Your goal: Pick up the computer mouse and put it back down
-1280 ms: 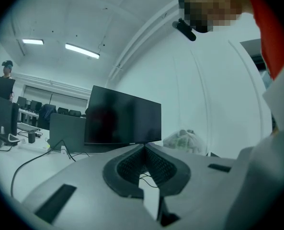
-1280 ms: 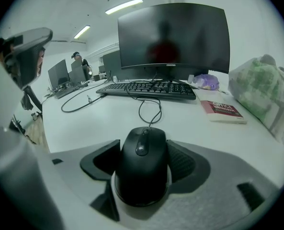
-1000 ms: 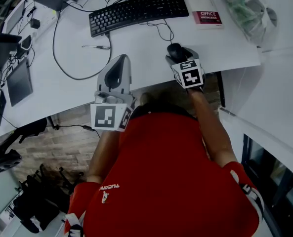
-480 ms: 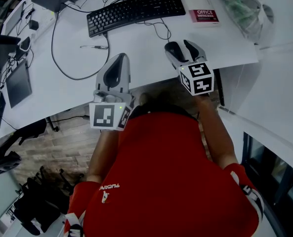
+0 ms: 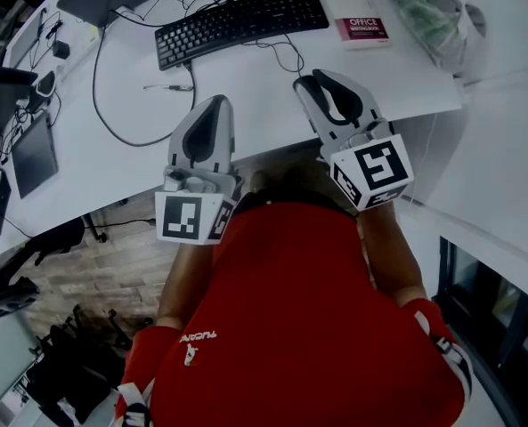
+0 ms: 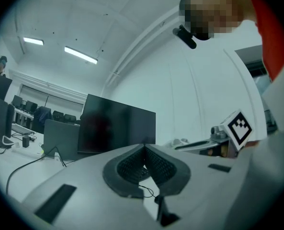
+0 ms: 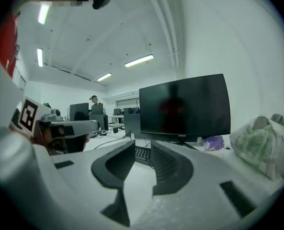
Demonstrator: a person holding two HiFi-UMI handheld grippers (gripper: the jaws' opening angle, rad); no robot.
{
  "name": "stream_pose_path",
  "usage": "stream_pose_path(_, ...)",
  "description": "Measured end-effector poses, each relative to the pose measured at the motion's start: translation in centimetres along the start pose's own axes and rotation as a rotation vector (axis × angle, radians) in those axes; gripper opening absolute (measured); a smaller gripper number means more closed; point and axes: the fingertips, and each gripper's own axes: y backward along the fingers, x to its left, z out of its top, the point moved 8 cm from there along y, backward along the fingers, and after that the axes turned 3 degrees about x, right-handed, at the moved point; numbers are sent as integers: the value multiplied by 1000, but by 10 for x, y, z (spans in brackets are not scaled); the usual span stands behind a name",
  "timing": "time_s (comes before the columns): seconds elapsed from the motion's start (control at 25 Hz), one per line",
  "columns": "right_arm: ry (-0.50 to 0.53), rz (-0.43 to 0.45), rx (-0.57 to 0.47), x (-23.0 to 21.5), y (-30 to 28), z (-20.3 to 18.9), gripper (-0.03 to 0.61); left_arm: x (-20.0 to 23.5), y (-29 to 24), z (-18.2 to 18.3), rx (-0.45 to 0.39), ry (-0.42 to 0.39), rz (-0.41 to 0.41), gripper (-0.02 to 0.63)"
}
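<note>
My right gripper (image 5: 320, 78) hangs above the white desk's near edge (image 5: 272, 136), pointing about level toward the keyboard. Its jaws have just been closing; a narrow gap is left and nothing is between them (image 7: 142, 145). The black mouse lies under that gripper's tip in the head view and is almost wholly hidden; its thin cable (image 5: 286, 56) loops toward the keyboard. It does not show in either gripper view. My left gripper (image 5: 212, 105) is held level over the desk edge to the left, with its pads meeting at the tips (image 6: 144, 147) and holding nothing.
A black keyboard (image 5: 241, 20) lies at the back, with a red and white book (image 5: 366, 29) and a plastic bag (image 5: 433, 12) to its right. A dark monitor (image 7: 185, 104) stands behind. A tablet (image 5: 34, 149) and cables lie at the left.
My right gripper rose off the mouse on the desk, tilted up toward level, and its wide jaws narrowed. The mouse stayed on the desk. The left gripper lifted slightly.
</note>
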Motion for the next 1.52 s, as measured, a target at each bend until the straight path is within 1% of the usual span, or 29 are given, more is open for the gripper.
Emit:
stream_pose_path(0.12,13,10,-46,11,11,11,64,-4,2,5,-12,-3,-16,9)
stream_pose_path(0.28,-1,14,-91,22,21,17,7,-8,2,8,-22,1,-35,9)
stream_pose_path(0.44,-17,28,-117,29,25,14,6,-13,1,8,-31,5,-52,9)
stream_pose_path(0.68,-18,19,-127,33,29,8,5,-18,2,7,-33,12,-65,9)
stream_pose_path(1.52,-26,7,-108,28,37,3,5,-26,-1,1,-23,21,-84,9)
